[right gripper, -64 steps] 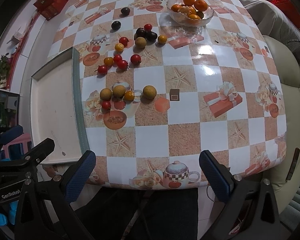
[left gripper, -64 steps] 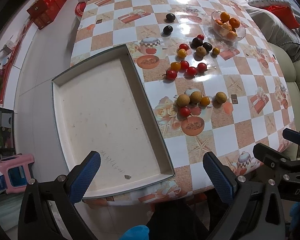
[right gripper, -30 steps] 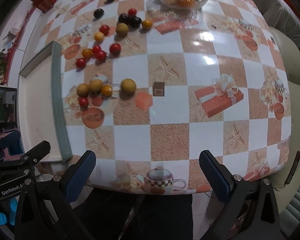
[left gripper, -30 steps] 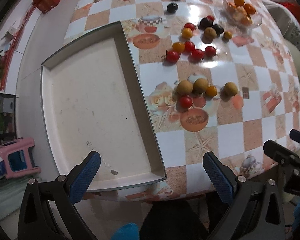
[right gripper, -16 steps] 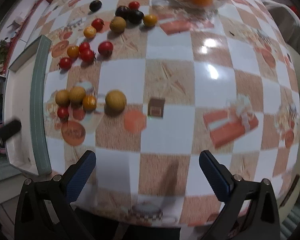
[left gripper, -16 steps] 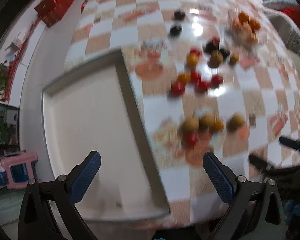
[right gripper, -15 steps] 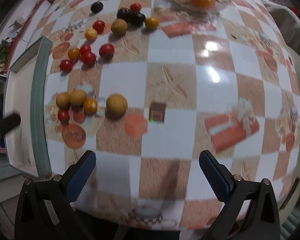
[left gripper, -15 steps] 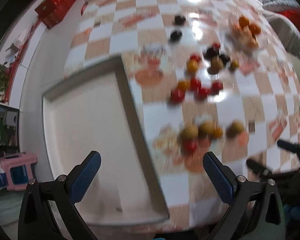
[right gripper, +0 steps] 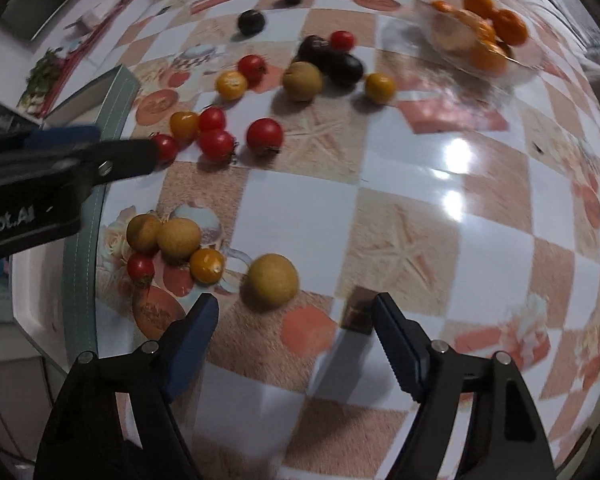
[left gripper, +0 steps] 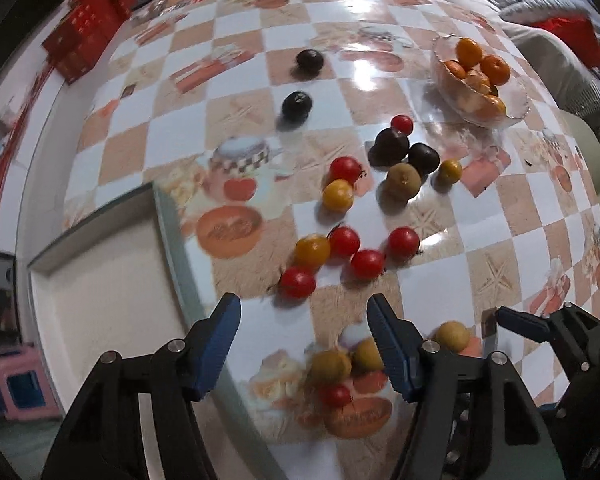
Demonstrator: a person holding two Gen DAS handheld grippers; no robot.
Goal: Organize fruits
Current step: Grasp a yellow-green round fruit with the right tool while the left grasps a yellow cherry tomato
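The tablecloth (left gripper: 380, 76) is checked white and tan with printed teapots and starfish. On it lie red tomatoes (left gripper: 367, 263), yellow-orange tomatoes (right gripper: 231, 85), dark plums (left gripper: 297, 105) and tan-brown longans (right gripper: 273, 280). The glass bowl (left gripper: 516, 112) holds orange fruit.

Just ahead of the left gripper (left gripper: 304, 316), between the lines of its parted fingers, a cluster of tomatoes (left gripper: 342, 254) is spread on the table (left gripper: 180, 120). Beyond the cluster, a second group of fruits (left gripper: 396, 156) is found, and two plums (left gripper: 302, 82) are set farther still. A bowl (left gripper: 478, 80) holding oranges (left gripper: 480, 66) is placed far ahead to the right. A tray (left gripper: 100, 308) is laid outside the left finger. A single longan (right gripper: 272, 280) is seen just before the right gripper (right gripper: 294, 312), nearer its left finger; four fruits (right gripper: 172, 244) are grouped left of it.
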